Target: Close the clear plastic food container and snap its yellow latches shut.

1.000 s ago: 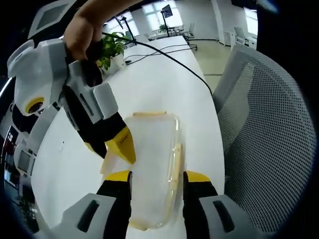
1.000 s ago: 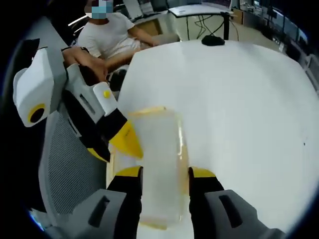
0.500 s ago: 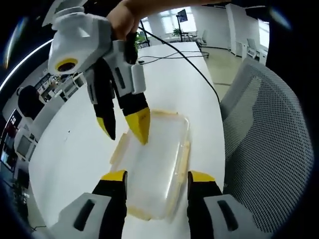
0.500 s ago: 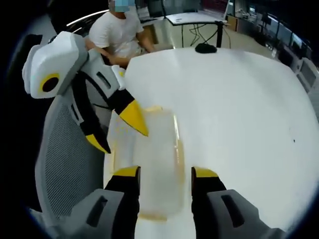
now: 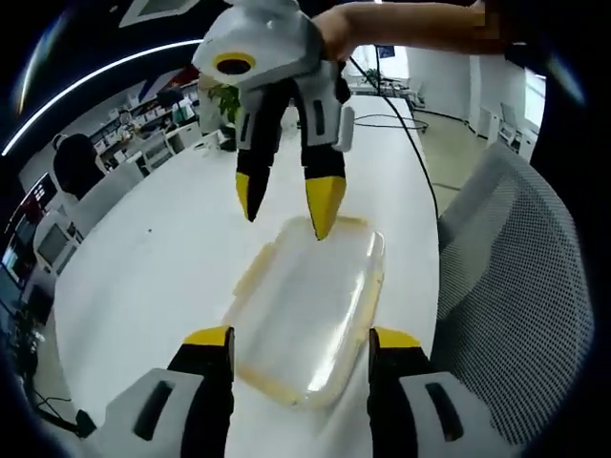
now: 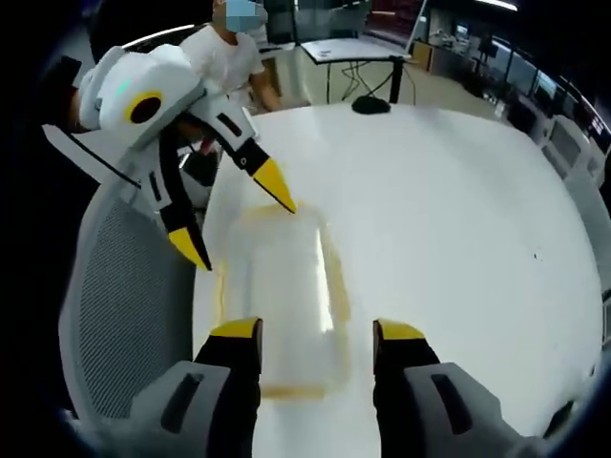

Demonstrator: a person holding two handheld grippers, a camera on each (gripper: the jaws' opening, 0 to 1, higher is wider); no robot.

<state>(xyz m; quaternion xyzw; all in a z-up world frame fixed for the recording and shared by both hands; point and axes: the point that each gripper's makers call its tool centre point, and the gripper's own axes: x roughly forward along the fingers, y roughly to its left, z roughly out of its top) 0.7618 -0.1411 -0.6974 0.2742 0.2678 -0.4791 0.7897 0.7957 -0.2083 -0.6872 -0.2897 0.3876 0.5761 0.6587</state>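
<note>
1. Over the past second both grippers have lifted clear of the clear plastic food container (image 5: 310, 305), which lies on the white table (image 5: 162, 277) near its edge, beside a grey mesh office chair (image 5: 516, 296). A second ago a yellow jaw tip sat against the container's side; now nothing touches it.

2. In the left gripper view, the left gripper (image 5: 301, 342) hangs above the container's near end, jaws wide, nothing between them. The right gripper (image 5: 286, 205) enters from 12 o'clock, held in a person's hand (image 5: 334, 29), its jaws spread and empty, one tip hovering over the far latch.

3. In the right gripper view, the right gripper (image 6: 317, 334) straddles the near end of the container (image 6: 282, 305) without contact, while the left gripper (image 6: 239, 224) points in from 10 o'clock.

4. The lid appears seated flat on the box. The withdrawal suggests the pressing is finished or between latches; whether every yellow latch (image 5: 248, 277) is snapped down cannot be told.

5. The container is a shallow rounded rectangle of glossy, see-through plastic rimmed by thin pale-yellow latch strips. The table is smooth and matte white; the chair back is woven mesh. A cable (image 5: 410, 143) trails across the table toward 1 o'clock, and a potted plant (image 5: 224, 100) stands at 11 o'clock.
</note>
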